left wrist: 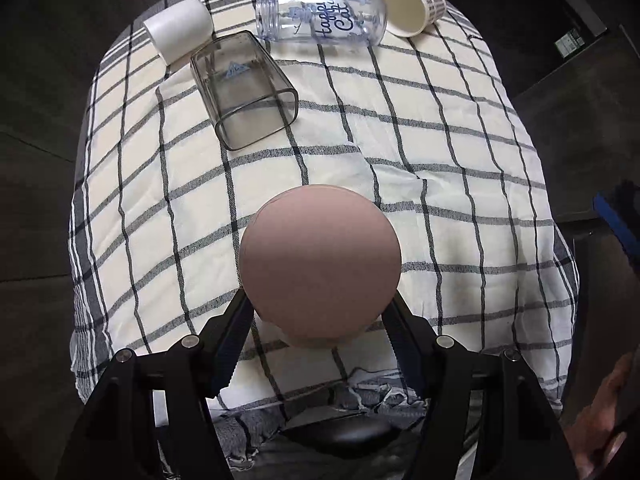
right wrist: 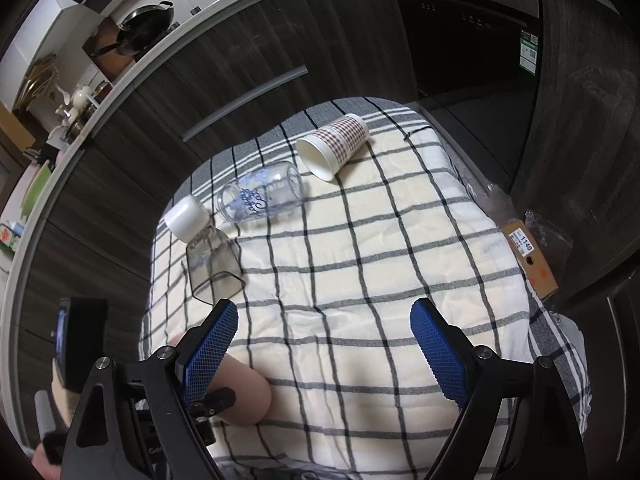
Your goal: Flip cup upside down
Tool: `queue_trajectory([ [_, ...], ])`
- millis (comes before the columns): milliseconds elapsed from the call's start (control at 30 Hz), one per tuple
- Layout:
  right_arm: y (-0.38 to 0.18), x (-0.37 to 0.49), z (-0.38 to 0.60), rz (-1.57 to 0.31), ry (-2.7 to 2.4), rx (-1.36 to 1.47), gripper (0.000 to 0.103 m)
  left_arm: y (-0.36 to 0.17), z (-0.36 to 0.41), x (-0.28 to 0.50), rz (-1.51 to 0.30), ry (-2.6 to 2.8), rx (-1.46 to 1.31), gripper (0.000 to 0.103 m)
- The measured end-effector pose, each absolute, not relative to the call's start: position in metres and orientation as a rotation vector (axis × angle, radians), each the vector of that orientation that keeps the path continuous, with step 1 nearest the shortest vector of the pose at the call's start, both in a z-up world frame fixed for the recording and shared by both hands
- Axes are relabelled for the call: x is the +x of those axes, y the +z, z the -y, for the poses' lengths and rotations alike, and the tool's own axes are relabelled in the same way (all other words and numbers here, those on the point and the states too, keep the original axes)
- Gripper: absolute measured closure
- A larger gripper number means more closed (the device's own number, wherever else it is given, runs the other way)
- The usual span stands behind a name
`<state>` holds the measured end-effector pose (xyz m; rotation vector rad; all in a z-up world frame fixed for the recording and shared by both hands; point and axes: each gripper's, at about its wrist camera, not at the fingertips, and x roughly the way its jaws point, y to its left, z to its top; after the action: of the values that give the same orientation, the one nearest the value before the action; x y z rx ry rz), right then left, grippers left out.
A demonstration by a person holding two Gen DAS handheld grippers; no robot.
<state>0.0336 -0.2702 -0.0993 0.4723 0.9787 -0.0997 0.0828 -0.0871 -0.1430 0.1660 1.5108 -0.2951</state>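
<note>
My left gripper point(left wrist: 318, 308) is shut on a pinkish-brown cup point(left wrist: 320, 264), whose flat base faces the camera, held just over the checked cloth point(left wrist: 460, 184). The same cup point(right wrist: 244, 394) shows at the lower left of the right wrist view, with the left gripper's finger on it. My right gripper point(right wrist: 324, 328) is open and empty above the near part of the cloth. Its blue pads point(right wrist: 438, 350) stand wide apart.
Four other cups lie on their sides at the far end: a white one point(left wrist: 178, 30), a smoky square one point(left wrist: 244, 92), a clear printed one point(left wrist: 320, 14) and a checked paper one point(left wrist: 412, 8). A cardboard box point(right wrist: 530, 258) sits off the right edge. Dark cabinets stand beyond.
</note>
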Motion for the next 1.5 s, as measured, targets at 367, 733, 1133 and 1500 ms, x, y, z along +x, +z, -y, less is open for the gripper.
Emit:
queue_trajectory([
  [367, -0.097, 0.027, 0.267, -0.980, -0.107, 0.431, 0.015, -0.151, 0.075, 0.057, -1.461, -0.289, 0.116, 0.038],
  [733, -0.090, 0.013, 0.262, -0.964, -0.098, 0.404, 0.015, -0.133, 0.069, 0.039, -1.362, -0.289, 0.109, 0.025],
  [1133, -0.051, -0.017, 0.237, -0.788, -0.083, 0.279, 0.015, -0.073, 0.043, 0.000, -1.031, -0.216, 0.069, 0.013],
  [1500, -0.039, -0.039, 0.203, -0.712, -0.066, 0.178, 0.012, -0.058, 0.005, -0.025, -0.865, -0.107, 0.002, 0.012],
])
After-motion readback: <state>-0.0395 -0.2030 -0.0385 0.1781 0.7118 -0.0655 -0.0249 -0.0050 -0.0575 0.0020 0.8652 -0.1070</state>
